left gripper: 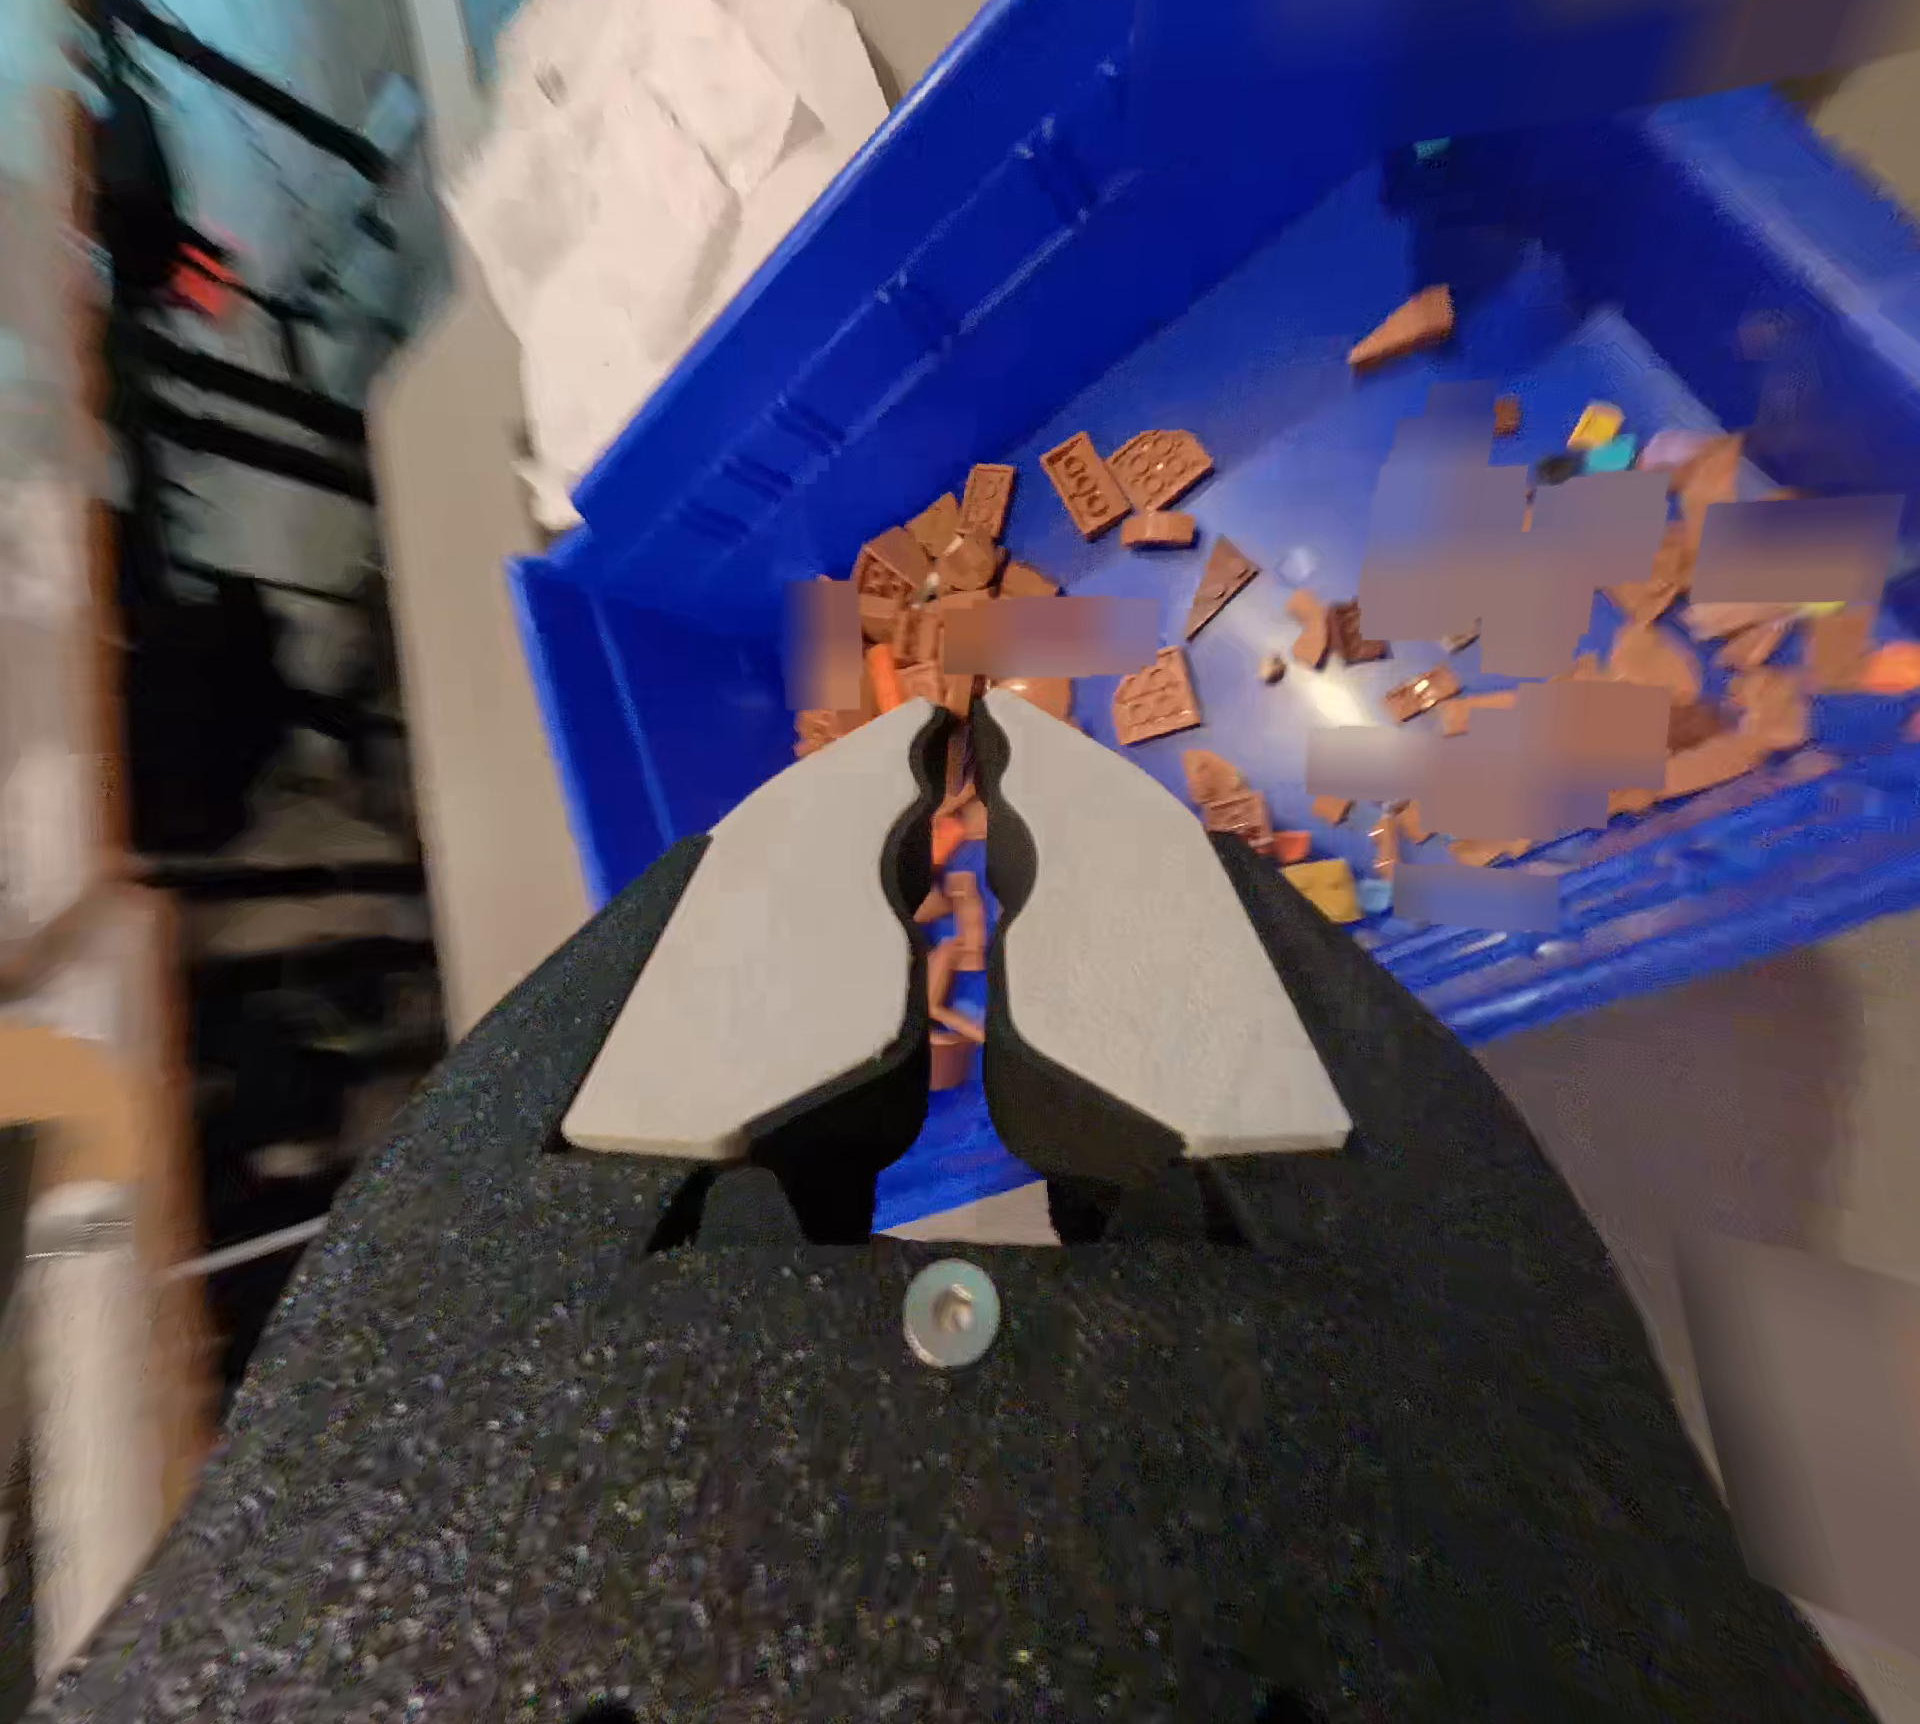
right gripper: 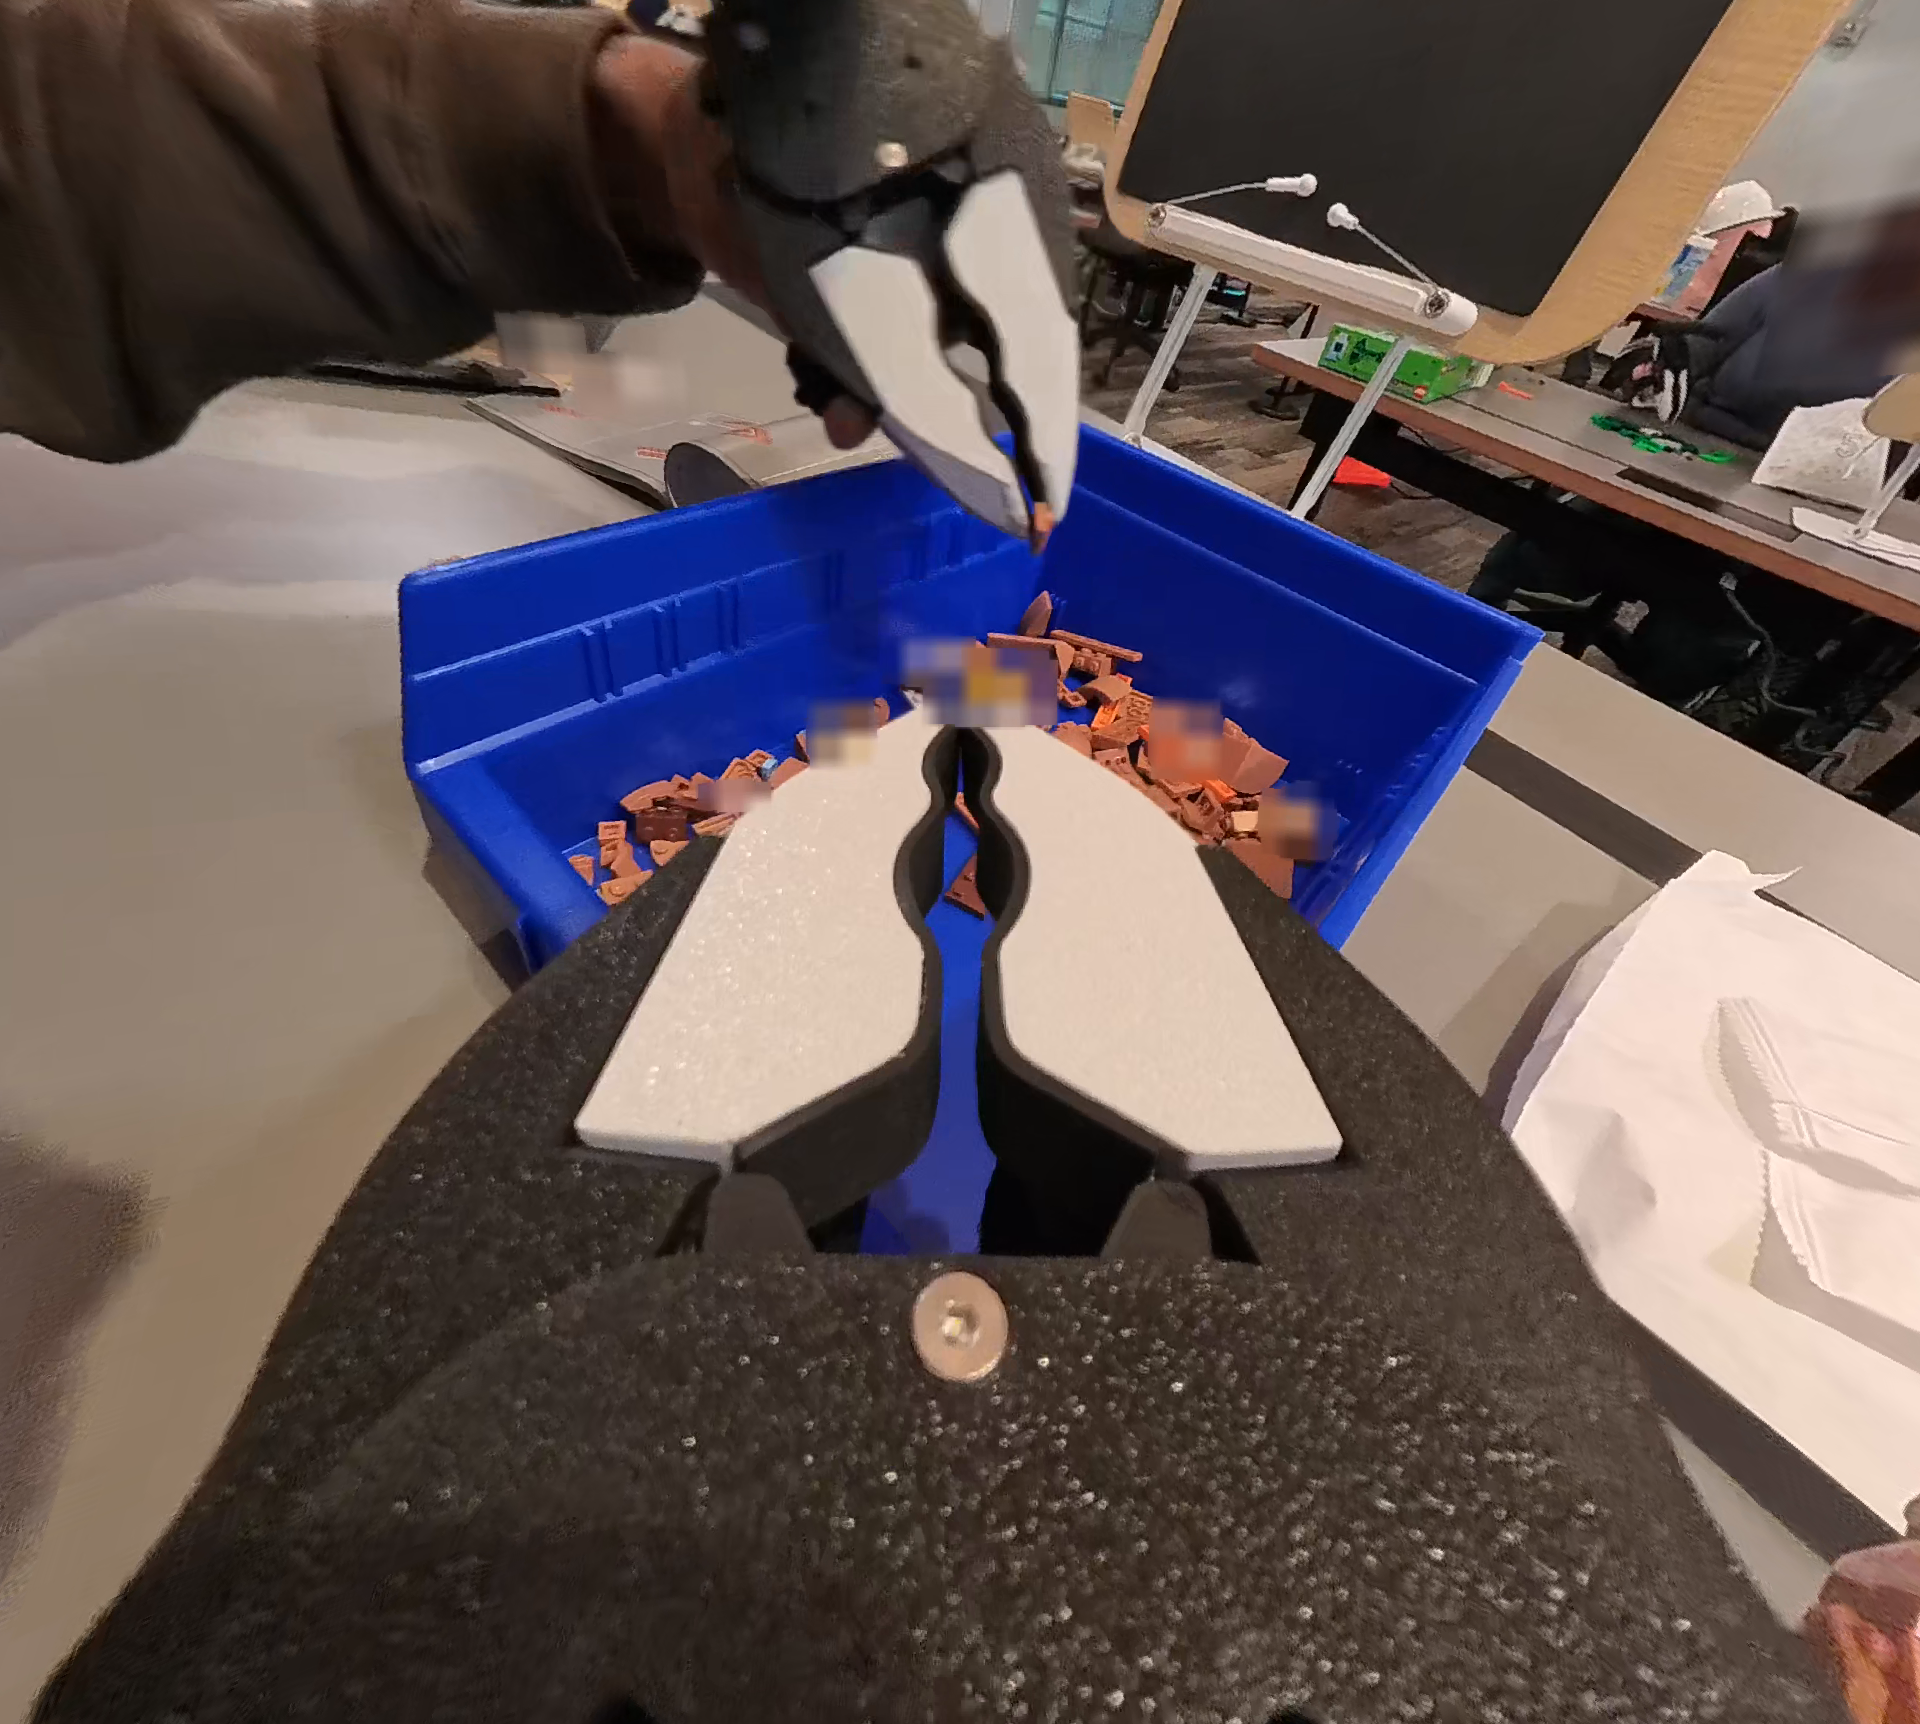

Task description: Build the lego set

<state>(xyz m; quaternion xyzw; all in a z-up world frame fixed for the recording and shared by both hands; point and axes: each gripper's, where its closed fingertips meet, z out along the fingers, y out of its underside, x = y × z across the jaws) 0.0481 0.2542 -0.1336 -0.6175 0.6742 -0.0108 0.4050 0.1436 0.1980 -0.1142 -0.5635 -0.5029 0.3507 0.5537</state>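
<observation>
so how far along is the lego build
Barely started: no built model shows. The brown pieces lie loose in the blue bin. In hand: the left gripper pinches a small brown piece above the bin. The right gripper, nearly shut, holds nothing. All assembly is left.

From my remote station, I saw a pale grey bench (right gripper: 208,843) carrying everything. A blue plastic bin (right gripper: 675,656) stood directly on it, near the middle, with brown bricks inside. To the right of the bin, a white paper bag (right gripper: 1714,1103) lay flat on the bench, just beside a dark strip (right gripper: 1538,770) that ran across the surface. Behind the bin on the left, an open booklet (right gripper: 623,438) rested on the bench. In the left wrist view I saw white paper (left gripper: 665,199) lying just beside the bin's long wall.
</observation>
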